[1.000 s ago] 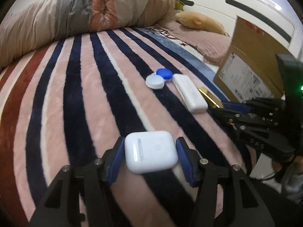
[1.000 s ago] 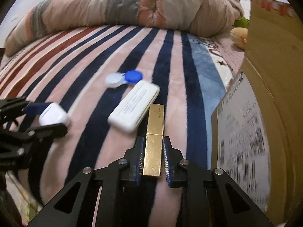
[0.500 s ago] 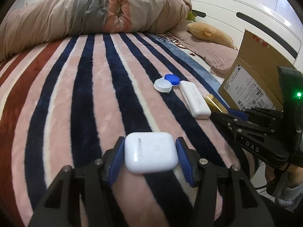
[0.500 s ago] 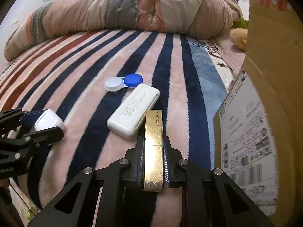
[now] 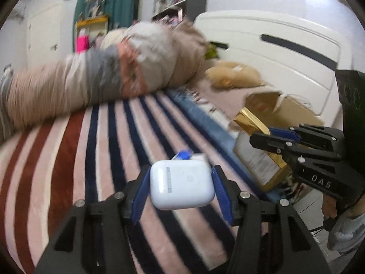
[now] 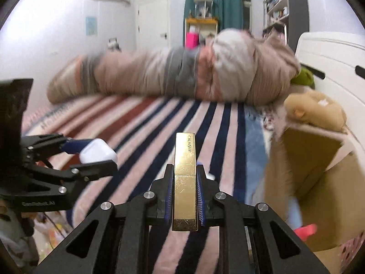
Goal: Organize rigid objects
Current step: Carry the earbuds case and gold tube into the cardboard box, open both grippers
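Above striped blanket (image 5: 68, 159), both clamped: earbud case (image 5: 181, 185) (left), gold bar (image 6: 184, 182).

One earbud case (image 5: 181, 183) — one gold bar (image 6: 184, 178) — one cardboard box (image 6: 319, 182).

Left gripper (image 5: 180, 183): black angular frame, blue ribbed pads, silver screws along fingers. Right gripper (image 6: 184, 196): same build, blue pads, silver screws, white "DAS" lettering on side. Bit of skin, grey sleeve behind it.

A white rounded earbud case (image 5: 181, 183) and a gold rectangular lipstick tube (image 6: 184, 182) are each clamped above the striped bed.
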A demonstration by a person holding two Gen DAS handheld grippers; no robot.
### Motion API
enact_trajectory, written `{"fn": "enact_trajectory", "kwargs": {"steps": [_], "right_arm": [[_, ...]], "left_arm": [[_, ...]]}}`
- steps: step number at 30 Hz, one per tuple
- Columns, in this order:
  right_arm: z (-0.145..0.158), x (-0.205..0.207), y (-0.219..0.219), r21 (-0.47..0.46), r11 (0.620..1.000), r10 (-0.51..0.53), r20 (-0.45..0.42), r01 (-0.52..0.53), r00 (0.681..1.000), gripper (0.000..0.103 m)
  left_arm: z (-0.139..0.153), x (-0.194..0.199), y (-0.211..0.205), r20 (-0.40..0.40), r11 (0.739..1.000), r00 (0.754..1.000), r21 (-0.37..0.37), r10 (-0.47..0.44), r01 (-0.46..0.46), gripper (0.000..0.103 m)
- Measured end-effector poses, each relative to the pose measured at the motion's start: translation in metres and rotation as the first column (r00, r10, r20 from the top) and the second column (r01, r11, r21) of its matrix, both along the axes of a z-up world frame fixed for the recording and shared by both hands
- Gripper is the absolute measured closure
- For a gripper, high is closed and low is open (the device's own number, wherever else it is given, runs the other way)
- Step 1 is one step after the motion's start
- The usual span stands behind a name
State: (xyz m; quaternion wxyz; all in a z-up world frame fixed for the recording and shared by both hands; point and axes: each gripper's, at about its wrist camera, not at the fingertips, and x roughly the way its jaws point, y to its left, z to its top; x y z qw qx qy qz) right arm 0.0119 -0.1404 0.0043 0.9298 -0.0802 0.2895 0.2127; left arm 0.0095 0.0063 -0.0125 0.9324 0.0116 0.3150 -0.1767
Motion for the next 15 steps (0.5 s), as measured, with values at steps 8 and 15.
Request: {"fn": "enact_trajectory", "kwargs": {"steps": [8,15], "right_arm": [[0.053,-0.008,-0.101,0.014,0.986,-0.168,0.098,0.167,0.981,0.09],[0.033,0.027,-0.166,-0.047,0.966,-0.255,-0.004,0.254,0.967,0.089]], "left_arm": [[0.058,0.008,-0.097,0.07,0.977,0.974,0.014,-0.215,0.215,0.052],[0.064,0.043,-0.171,-0.012,0.938,0.939,0.044,-0.344,0.344,0.052]]}}
